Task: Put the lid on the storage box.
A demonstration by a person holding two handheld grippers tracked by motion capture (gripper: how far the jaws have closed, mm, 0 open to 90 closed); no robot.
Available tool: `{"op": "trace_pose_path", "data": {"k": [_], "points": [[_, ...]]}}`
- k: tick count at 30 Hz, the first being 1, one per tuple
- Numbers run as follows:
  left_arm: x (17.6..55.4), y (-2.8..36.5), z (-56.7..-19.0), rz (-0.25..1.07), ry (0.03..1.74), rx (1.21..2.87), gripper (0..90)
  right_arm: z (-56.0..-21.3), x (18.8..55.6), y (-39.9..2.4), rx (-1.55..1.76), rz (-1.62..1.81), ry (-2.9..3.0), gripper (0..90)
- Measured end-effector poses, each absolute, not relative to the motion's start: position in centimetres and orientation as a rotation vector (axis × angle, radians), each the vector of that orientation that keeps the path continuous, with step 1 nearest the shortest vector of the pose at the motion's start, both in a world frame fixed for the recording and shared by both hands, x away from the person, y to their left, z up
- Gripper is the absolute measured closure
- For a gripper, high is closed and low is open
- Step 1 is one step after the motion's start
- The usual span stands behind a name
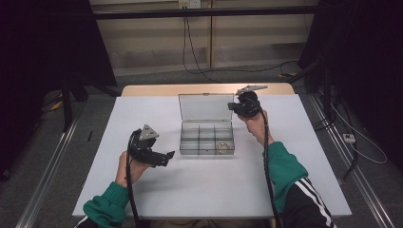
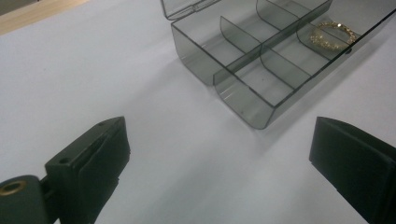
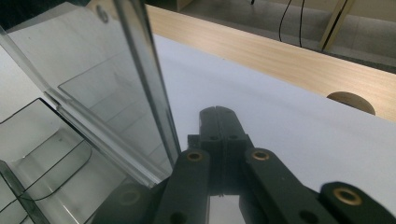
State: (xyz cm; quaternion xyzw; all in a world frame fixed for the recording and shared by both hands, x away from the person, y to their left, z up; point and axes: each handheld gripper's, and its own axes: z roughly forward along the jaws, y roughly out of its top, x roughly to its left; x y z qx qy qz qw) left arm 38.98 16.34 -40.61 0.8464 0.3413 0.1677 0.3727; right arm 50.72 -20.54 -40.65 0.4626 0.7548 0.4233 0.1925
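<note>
A lab or recording studio: a white tabletop [image 1: 209,185] stands between black curtains [image 1: 52,42], with metal floor rails [image 1: 47,175], loose cables [image 1: 199,66] on grey carpet, and a wall socket [image 1: 189,4] behind.

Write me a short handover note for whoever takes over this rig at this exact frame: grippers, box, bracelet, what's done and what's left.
Left gripper: open, holding nothing, hovering over the table left of the clear compartment box.
Right gripper: jaws shut, at the right edge of the upright lid; whether it touches the lid is unclear.
Things: gold bracelet lies in the near right compartment; the other compartments look empty.
Done: box open, bracelet inside.
Left: likely tip the lid forward to close the box.
</note>
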Motion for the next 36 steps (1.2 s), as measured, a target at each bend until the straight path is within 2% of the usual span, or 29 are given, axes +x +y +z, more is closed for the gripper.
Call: {"op": "trace_pose_path", "data": {"k": [12,24,31,36], "points": [[38.6,16.5,-40.7,0.425,0.866,2.177,3.9,-40.0,49.3,-20.5,1.263,1.178,2.148,90.0],[37.4,16.9,-40.7,0.415,0.853,2.175,2.8,-39.0,43.9,-22.3,1.223,1.105,2.204,90.0],[36.4,17.6,-40.9,0.413,0.861,2.203,2.3,-38.9,40.6,-23.7,1.224,1.081,2.229,81.6],[35.2,18.4,-40.9,0.431,0.863,2.211,2.1,-38.8,38.4,-24.7,1.23,1.08,2.233,71.1]]}}
